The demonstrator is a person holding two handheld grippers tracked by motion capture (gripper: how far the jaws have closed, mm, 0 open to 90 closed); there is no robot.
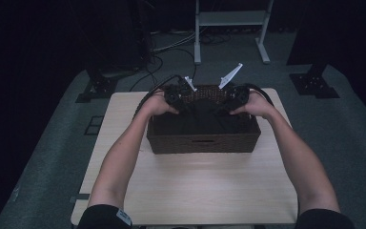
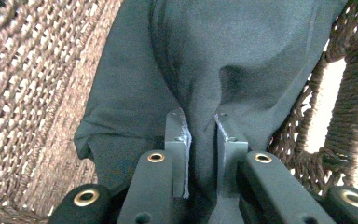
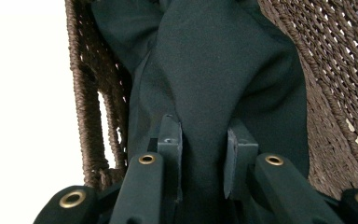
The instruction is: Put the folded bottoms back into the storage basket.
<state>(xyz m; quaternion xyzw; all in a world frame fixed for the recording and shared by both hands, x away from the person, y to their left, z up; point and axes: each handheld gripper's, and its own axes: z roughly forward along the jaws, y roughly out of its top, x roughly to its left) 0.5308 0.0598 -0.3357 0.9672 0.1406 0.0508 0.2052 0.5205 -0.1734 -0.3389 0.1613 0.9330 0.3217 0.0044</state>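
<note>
dark cloth [image 1: 204, 119] lies inside the woven basket [image 1: 202, 143], bunched against its walls, and you hold it at two places. your left gripper [image 2: 201, 128] is clenched on a fold of the cloth, which is pinched between its pads beside the basket's side handle opening. your right gripper [image 3: 204, 140] is likewise clamped on a thick ridge of the same cloth, close to the basket wall. in the high view both grippers sit at the far rim of the basket, left gripper at the left and right gripper at the right. the basket rests near the middle of the pale wooden table [image 1: 195, 191].
</note>
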